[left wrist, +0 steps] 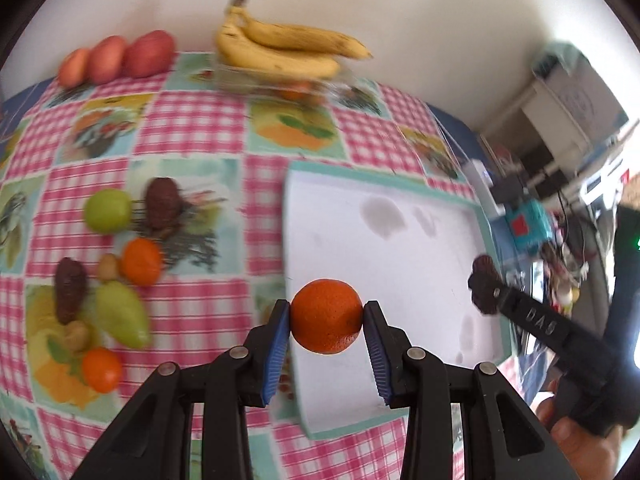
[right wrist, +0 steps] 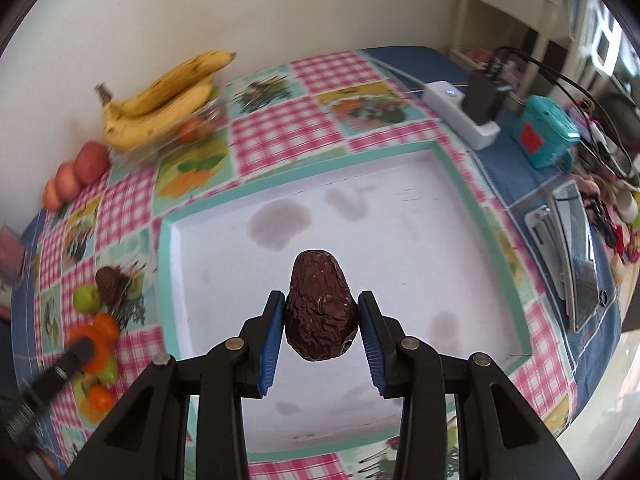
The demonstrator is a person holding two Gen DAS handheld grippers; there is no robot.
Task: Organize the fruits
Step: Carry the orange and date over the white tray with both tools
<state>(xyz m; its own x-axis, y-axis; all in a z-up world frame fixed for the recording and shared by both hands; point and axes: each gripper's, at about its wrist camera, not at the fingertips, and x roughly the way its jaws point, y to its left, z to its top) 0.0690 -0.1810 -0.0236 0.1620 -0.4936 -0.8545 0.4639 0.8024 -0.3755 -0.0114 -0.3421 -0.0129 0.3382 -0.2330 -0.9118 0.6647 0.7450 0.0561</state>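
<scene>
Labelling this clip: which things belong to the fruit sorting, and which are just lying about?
Job:
orange in left gripper
avocado in right gripper
white tray
bananas
apples

Lying about:
power strip
teal box

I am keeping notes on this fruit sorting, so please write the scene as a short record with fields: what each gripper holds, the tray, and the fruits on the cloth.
left gripper: shut on a round orange fruit
right gripper: shut on a dark brown wrinkled avocado
white tray with teal rim: no fruit in it, below both grippers
yellow banana bunch: at the wall, on a clear container
three red apples: at the wall, in a row
loose fruits on checked cloth: green apple, green pear, others
</scene>
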